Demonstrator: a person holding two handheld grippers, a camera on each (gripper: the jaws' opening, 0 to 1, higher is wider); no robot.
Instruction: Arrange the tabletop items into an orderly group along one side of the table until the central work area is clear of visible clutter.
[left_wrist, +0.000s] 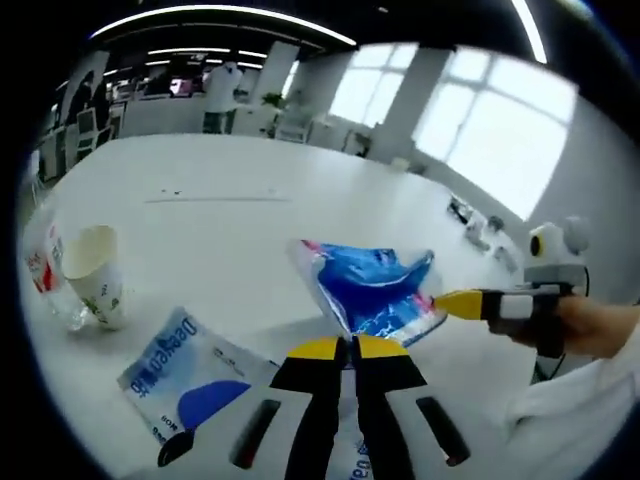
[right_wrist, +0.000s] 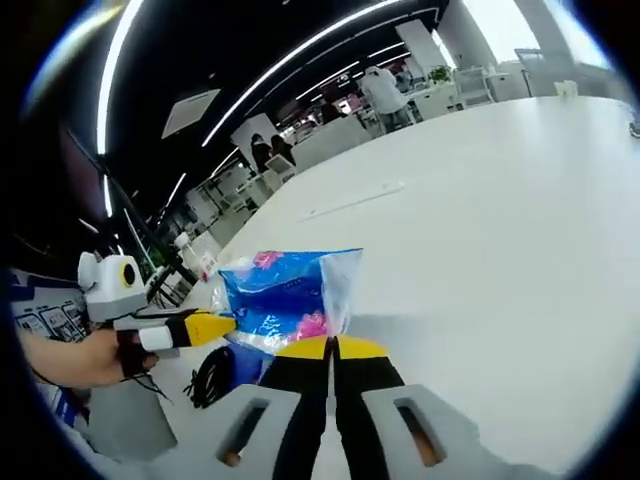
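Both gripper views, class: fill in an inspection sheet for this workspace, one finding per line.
Surface: white table, mostly bare.
Job's things: blue plastic bag held up between both grippers; white-and-blue packet lying flat; paper cup tipped beside a clear cup.
Clutter: small items at the far edge, too small to identify.
Grippers: left gripper and right gripper each shut on the bag.
Cables: black cable by the table.
Surroundings: office, windows, people standing far off.
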